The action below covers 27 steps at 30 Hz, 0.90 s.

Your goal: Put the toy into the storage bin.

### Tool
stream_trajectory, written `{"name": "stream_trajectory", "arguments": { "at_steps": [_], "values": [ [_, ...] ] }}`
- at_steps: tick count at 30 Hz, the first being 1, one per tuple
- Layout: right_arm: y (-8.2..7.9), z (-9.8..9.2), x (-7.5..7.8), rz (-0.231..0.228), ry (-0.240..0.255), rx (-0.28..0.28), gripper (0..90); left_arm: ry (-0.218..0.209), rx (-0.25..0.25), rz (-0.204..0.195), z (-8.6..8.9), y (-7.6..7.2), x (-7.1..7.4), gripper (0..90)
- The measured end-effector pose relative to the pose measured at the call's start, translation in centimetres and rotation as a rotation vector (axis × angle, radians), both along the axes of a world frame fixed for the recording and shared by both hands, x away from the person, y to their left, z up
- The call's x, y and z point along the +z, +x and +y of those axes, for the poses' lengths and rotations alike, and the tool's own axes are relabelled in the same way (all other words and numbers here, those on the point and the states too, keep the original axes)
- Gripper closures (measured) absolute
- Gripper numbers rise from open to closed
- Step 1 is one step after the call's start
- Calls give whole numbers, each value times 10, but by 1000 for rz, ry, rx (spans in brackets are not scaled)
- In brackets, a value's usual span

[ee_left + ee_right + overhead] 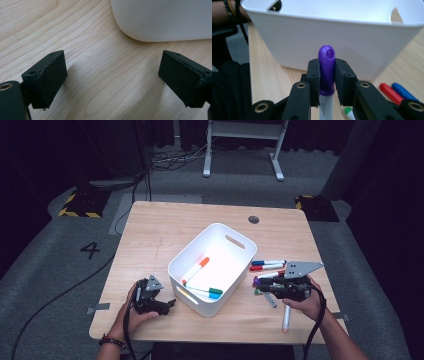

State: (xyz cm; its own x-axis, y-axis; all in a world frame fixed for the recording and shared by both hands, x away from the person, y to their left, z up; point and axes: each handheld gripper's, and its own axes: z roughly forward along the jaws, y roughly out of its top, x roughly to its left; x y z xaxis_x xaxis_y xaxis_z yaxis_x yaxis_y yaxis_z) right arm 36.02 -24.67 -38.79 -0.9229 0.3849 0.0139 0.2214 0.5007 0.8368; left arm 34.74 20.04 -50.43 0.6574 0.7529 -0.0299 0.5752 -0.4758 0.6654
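A painted "4" [90, 250] marks the floor at centre left of the high view; print on the purple-capped marker [326, 72] is too blurred to read. The right gripper [327, 75] clamps that marker's cap, bottom centre, before the white bin [332, 47]. The left gripper [112, 75] gapes wide, empty, above the table [100, 87].

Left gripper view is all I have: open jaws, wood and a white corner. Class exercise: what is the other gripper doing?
Observer: The right gripper is shut on a purple-capped marker, cap pointing toward the white bin.
Operator: Anything in that bin?
Observer: Yes, an orange-capped marker and two more with green and blue caps.
Operator: More markers outside?
Observer: A blue one and a red one lie on the table beside the bin, near the right gripper.
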Motion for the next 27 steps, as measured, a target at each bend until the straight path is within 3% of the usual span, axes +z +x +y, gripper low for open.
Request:
{"name": "stream_trajectory", "arguments": {
  "at_steps": [6,17,27],
  "values": [
    [-7,12,31,-26,12,6,750,0,0,0,0,0,0,83],
    [7,20,78,-65,60,-48,750,0,0,0,0,0,0,83],
    [23,50,102,-82,45,-46,750,0,0,0,0,0,0,83]
  ]
}}
